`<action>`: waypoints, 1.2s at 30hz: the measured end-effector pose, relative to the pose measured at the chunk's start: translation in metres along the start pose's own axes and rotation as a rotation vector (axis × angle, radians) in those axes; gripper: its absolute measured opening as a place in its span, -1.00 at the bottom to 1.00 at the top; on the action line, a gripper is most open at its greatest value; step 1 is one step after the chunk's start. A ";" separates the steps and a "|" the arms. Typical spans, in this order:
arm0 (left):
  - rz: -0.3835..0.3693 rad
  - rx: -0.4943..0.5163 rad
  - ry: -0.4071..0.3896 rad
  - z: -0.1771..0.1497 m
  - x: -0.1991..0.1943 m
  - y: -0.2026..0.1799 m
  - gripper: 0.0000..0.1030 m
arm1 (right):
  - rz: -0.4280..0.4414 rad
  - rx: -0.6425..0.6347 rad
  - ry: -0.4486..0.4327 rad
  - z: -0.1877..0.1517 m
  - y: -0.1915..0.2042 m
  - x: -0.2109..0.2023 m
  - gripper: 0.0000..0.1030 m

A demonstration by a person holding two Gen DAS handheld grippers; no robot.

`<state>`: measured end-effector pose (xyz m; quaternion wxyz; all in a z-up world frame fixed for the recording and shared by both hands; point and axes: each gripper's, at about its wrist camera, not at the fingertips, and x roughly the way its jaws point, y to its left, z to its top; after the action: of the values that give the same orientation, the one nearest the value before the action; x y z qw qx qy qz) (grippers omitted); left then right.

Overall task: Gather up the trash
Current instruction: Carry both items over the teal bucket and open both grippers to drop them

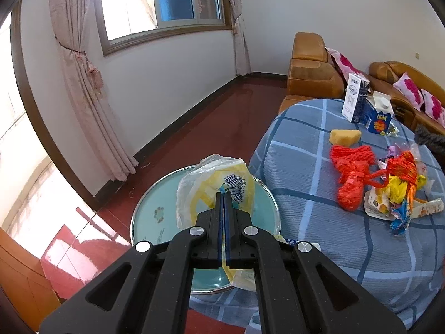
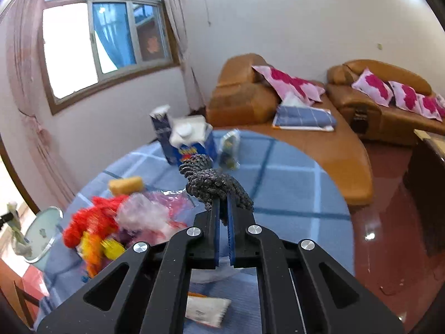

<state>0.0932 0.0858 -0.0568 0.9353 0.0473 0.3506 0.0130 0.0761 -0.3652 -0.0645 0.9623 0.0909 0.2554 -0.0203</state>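
My left gripper (image 1: 224, 194) is shut on a crumpled white and yellow plastic bag (image 1: 205, 178), held above a round teal glass stool (image 1: 155, 194) beside the table. My right gripper (image 2: 222, 203) is shut on a dark grey knotted rope bundle (image 2: 211, 181), lifted over the blue checked tablecloth (image 2: 292, 183). On the cloth lie a red net bag (image 1: 351, 172), a heap of coloured wrappers (image 1: 403, 192), a yellow sponge (image 1: 345, 136) and two cartons (image 1: 367, 105). A white wrapper (image 2: 207, 310) lies under the right gripper.
Orange leather sofas (image 2: 375, 103) with pink cushions line the far wall, one carrying a folded blue cloth (image 2: 306, 118). A low orange table (image 2: 333, 153) stands behind the round table. Curtains (image 1: 91, 97) hang by the window, above a glossy red floor (image 1: 194, 128).
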 end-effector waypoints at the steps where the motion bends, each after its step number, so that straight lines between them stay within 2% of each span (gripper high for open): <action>1: 0.000 -0.001 0.000 0.000 0.000 0.000 -1.00 | 0.011 0.002 -0.010 0.003 0.002 -0.002 -0.90; 7: 0.016 -0.004 -0.007 0.001 -0.001 0.002 -1.00 | 0.080 -0.011 -0.066 0.017 0.016 -0.010 -0.90; 12: 0.055 -0.024 -0.005 0.001 0.002 0.008 -1.00 | 0.151 -0.037 -0.073 0.026 0.043 -0.006 -0.90; 23: 0.167 -0.049 -0.002 -0.001 0.011 0.025 -0.99 | 0.358 -0.134 0.002 0.015 0.141 0.033 -0.90; 31: 0.205 -0.052 0.013 -0.007 0.017 0.038 -0.99 | 0.442 -0.219 0.039 0.010 0.194 0.055 -0.90; 36: 0.222 -0.060 0.023 -0.012 0.019 0.048 -0.99 | 0.461 -0.260 0.053 0.005 0.217 0.065 -0.90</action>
<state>0.1001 0.1354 -0.0739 0.9250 0.0577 0.3533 0.1276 0.1537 -0.1527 -0.0562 0.9381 0.0227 0.2536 0.2350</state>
